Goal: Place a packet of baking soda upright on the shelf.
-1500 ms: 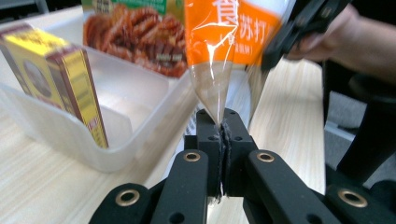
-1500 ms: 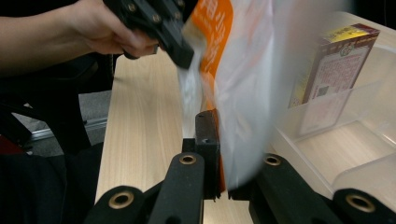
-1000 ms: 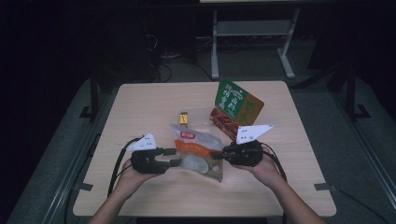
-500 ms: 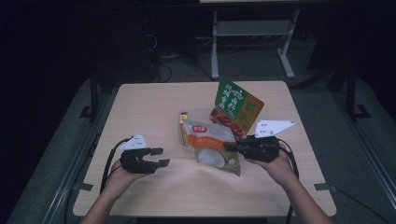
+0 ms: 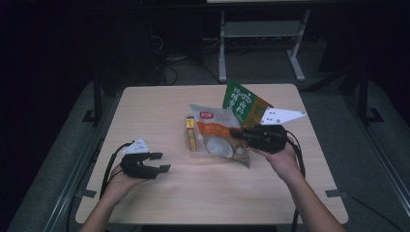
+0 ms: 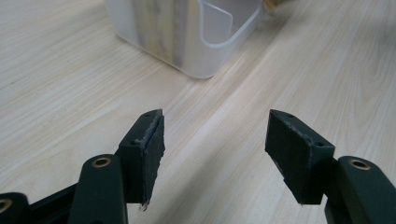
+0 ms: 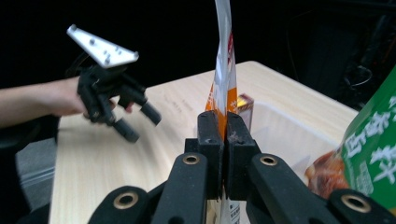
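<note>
The right gripper [image 5: 240, 133] is pinching the edge of the pouch [image 5: 216, 134], which is hanging beside a clear tray [image 6: 187, 35]. The left gripper [image 5: 161, 162], jaws just opening and empty, is hovering over the surface [image 5: 203, 193], well apart, the pouch ahead of it.

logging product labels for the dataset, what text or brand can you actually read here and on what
Green packet: large white characters, too blurred to read.
Clear and orange packet pinched in the right gripper: a red label with print, too small to read.
Small yellow box: print too small to read.
Nothing else bears text.
</note>
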